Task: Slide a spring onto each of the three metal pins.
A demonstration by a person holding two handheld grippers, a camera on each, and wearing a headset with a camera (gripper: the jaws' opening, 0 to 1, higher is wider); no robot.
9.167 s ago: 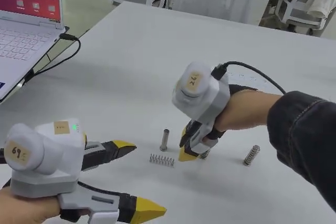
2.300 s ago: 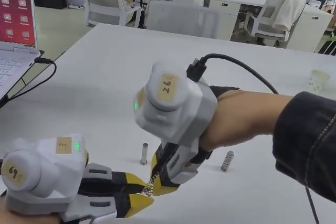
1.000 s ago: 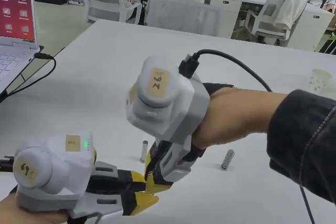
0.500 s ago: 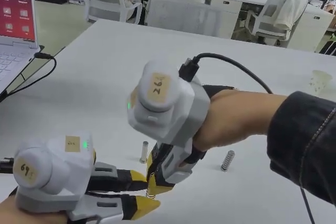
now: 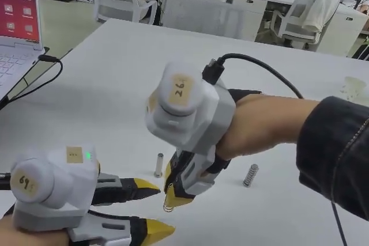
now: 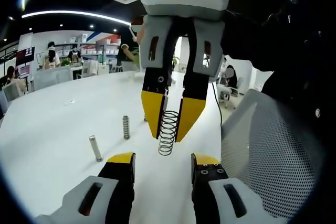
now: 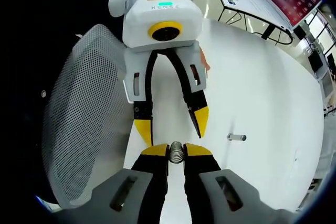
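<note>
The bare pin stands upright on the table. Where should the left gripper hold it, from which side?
Probably low on the pin, near its base, coming level from the side facing the left gripper. It stands upright, so a low side grip leaves its top free for the spring in the right gripper.
</note>
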